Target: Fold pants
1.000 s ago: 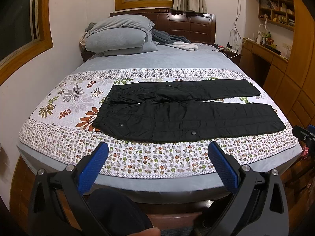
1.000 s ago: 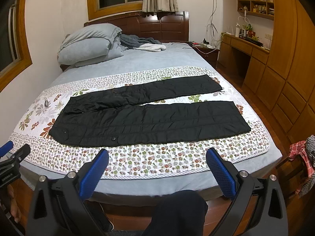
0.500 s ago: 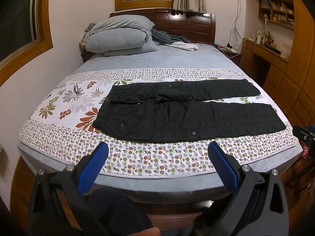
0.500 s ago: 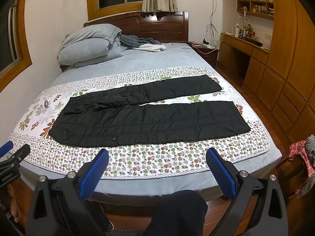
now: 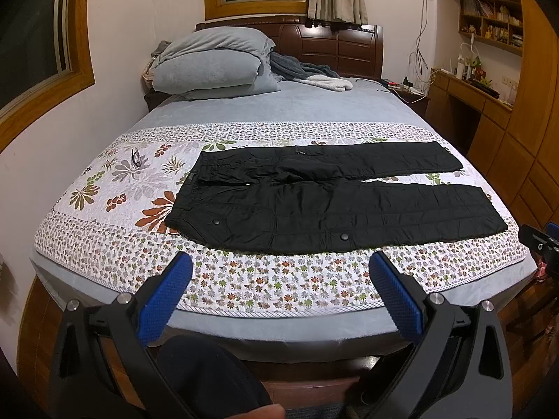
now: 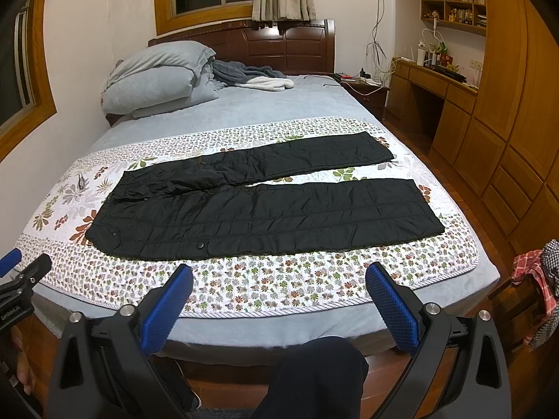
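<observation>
Black pants lie flat near pillows.

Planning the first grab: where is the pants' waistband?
In both views the waistband lies at the left end of the pants, on the floral quilt, legs stretching right.

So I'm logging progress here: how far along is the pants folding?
Done: only the laying out. The black pants lie flat on the floral quilt, legs apart and unfolded. In hand: nothing; the left gripper and right gripper are open, short of the bed. Left: every fold.
</observation>
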A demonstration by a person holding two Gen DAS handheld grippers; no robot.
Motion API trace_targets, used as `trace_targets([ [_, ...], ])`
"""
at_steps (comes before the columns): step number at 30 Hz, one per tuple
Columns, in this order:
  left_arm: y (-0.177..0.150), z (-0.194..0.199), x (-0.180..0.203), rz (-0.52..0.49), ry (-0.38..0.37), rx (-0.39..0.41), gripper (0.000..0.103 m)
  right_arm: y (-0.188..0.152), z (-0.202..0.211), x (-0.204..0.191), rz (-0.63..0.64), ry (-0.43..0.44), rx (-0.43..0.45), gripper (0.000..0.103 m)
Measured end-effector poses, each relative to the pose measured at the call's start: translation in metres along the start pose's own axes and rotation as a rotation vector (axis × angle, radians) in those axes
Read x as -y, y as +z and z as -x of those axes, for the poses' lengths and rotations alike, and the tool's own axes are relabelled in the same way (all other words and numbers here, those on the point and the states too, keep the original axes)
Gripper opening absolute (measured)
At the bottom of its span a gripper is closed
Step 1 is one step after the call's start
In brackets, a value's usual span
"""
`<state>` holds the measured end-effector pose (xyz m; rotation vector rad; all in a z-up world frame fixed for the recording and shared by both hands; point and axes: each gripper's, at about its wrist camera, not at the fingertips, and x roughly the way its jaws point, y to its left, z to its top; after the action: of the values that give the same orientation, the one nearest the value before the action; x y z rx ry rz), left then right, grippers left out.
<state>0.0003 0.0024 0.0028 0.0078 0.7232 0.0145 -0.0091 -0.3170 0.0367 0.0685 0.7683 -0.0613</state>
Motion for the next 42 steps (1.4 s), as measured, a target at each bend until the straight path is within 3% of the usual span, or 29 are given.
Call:
trace_targets([
  [13,0.000,-0.006,-0.002,-0.001,-0.012,-0.011,0.101,-0.001,-0.003,0.000,0.002,0.001,-0.007,0.100],
  [17,0.000,-0.013,-0.007,-0.023,-0.088,-0.011,0.101,-0.002,-0.011,0.001,0.003,-0.005,-0.021,0.100],
  [22,-0.001,-0.032,-0.012,-0.086,-0.113,0.005,0.101,-0.002,-0.028,0.008,0.010,0.008,-0.015,0.100],
  [25,-0.004,-0.064,-0.028,-0.093,-0.168,-0.061,0.101,-0.001,-0.041,0.026,-0.009,0.070,0.040,0.100],
  [28,-0.004,-0.118,-0.081,0.101,-0.320,-0.247,0.101,0.004,-0.077,0.060,-0.068,0.111,0.005,0.100],
  [30,-0.004,-0.156,-0.127,0.269,-0.357,-0.336,0.101,0.005,-0.105,0.086,-0.112,0.113,-0.046,0.100],
  [34,0.005,-0.202,-0.196,0.369,-0.238,-0.310,0.100,0.001,-0.156,0.141,-0.215,0.149,-0.132,0.100],
  [38,0.009,-0.263,-0.246,0.497,-0.287,-0.372,0.100,-0.008,-0.204,0.199,-0.392,0.256,-0.201,0.100],
  [42,0.002,-0.315,-0.275,0.633,-0.351,-0.419,0.100,-0.017,-0.239,0.235,-0.497,0.257,-0.249,0.100],
])
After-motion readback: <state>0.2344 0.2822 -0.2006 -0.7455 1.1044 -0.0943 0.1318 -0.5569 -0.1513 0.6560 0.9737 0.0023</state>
